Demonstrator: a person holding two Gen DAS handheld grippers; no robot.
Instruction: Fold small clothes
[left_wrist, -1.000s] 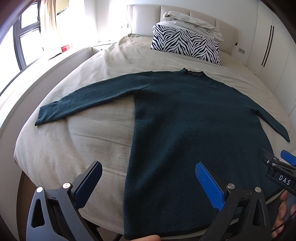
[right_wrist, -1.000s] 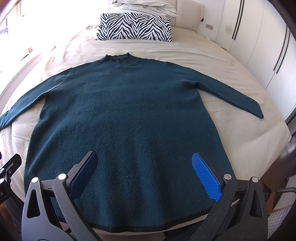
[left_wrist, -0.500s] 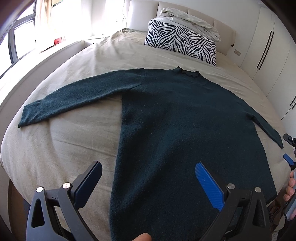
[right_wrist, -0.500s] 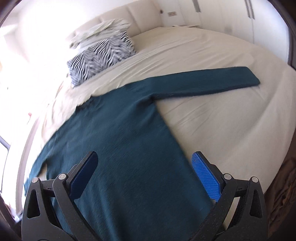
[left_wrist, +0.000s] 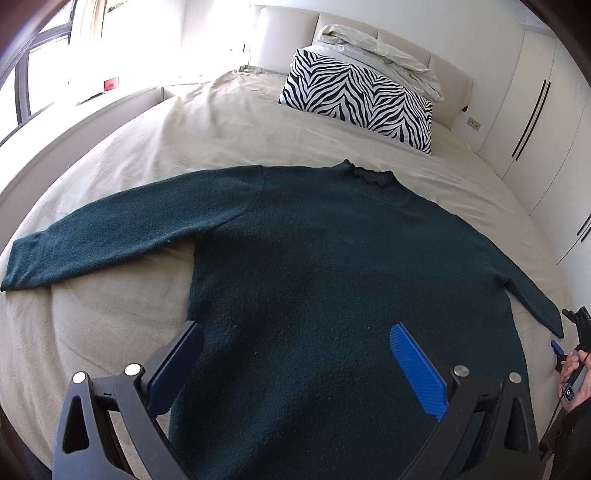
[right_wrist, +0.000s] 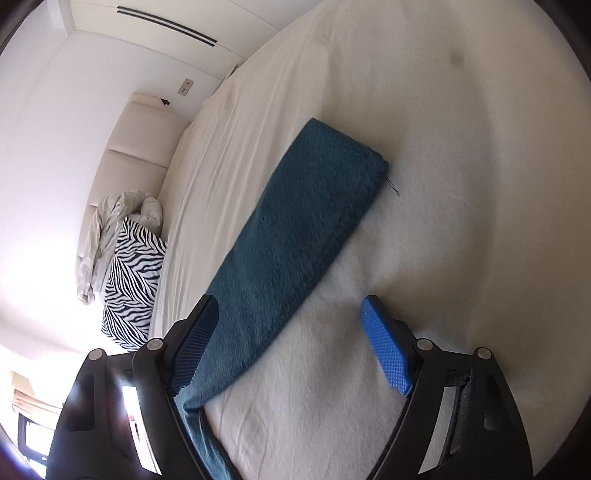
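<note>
A dark teal sweater (left_wrist: 332, 266) lies flat on the beige bed (left_wrist: 110, 325), front down or up I cannot tell, both sleeves spread out. My left gripper (left_wrist: 295, 365) is open above the sweater's lower body, near its left side seam. My right gripper (right_wrist: 291, 339) is open and hovers over the right sleeve (right_wrist: 295, 236), close to its cuff (right_wrist: 347, 147); its left finger overlaps the sleeve. The right gripper also shows at the right edge of the left wrist view (left_wrist: 576, 332), beside the sleeve's end.
A zebra-print pillow (left_wrist: 358, 99) with a crumpled duvet (left_wrist: 376, 48) on top sits at the padded headboard. White wardrobe doors (left_wrist: 546, 110) stand to the right, a window and ledge (left_wrist: 44, 74) to the left. Bare sheet (right_wrist: 461, 221) surrounds the right cuff.
The left gripper has moved forward over the sweater's body. The right gripper has swung out to the right and tilted, closing in on the right sleeve's cuff. The sweater has not moved.
</note>
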